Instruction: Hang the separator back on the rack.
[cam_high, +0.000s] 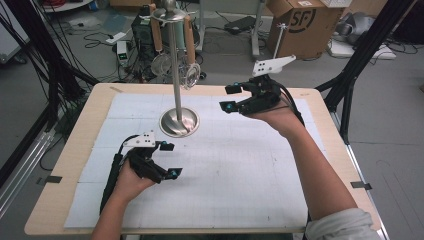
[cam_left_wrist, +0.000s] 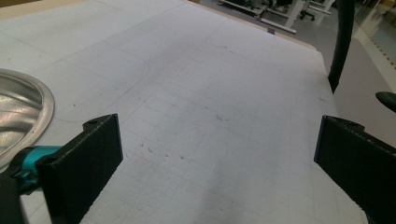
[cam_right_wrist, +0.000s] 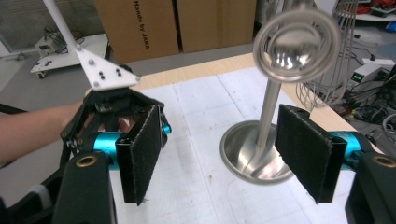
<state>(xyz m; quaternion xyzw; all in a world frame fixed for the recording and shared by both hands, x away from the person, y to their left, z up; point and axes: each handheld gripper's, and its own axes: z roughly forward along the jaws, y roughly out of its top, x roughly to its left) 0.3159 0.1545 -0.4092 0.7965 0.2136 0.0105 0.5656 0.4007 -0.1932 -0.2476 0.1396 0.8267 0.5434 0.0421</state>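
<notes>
Table (cam_high: 70, 165), wooden edge, covered by a white mat (cam_high: 235, 170) with a faint grid. Nothing lies loose on the mat.

Metal stand (cam_high: 176, 80): round dished base (cam_high: 178, 121) on the mat towards the far left, thin upright pole, disc at the top. Hanging from that disc are utensils with wooden handles (cam_high: 156, 32); a round metal-rimmed head (cam_high: 190, 75) hangs beside the pole, a second one behind it. In the right gripper view that head (cam_right_wrist: 296, 44) sits high and blurred, and wire loops like a whisk (cam_right_wrist: 327, 79) show past it.

Right gripper (cam_high: 234, 98): raised above the far side of the mat, to the right of the stand, pointed at it. Jaws wide apart, nothing between them; in its own view the pole and base (cam_right_wrist: 254, 156) fall in the gap, well beyond the pads.

Left gripper (cam_high: 170, 160): low over the near left of the mat, just in front of the base. Jaws wide apart, empty; base rim (cam_left_wrist: 28, 112) at the left edge of its view.

Risks, as judged: the stand looks top-heavy on a narrow pole, so a sideways knock from the right gripper could tip it. A hanging head swings freely; closing on it off-centre may push it away or unhook its neighbour. The left gripper is well placed to steady the base.

Containers: the dished base holds nothing. Cardboard boxes (cam_high: 300, 25) on the floor behind, contents hidden.
</notes>
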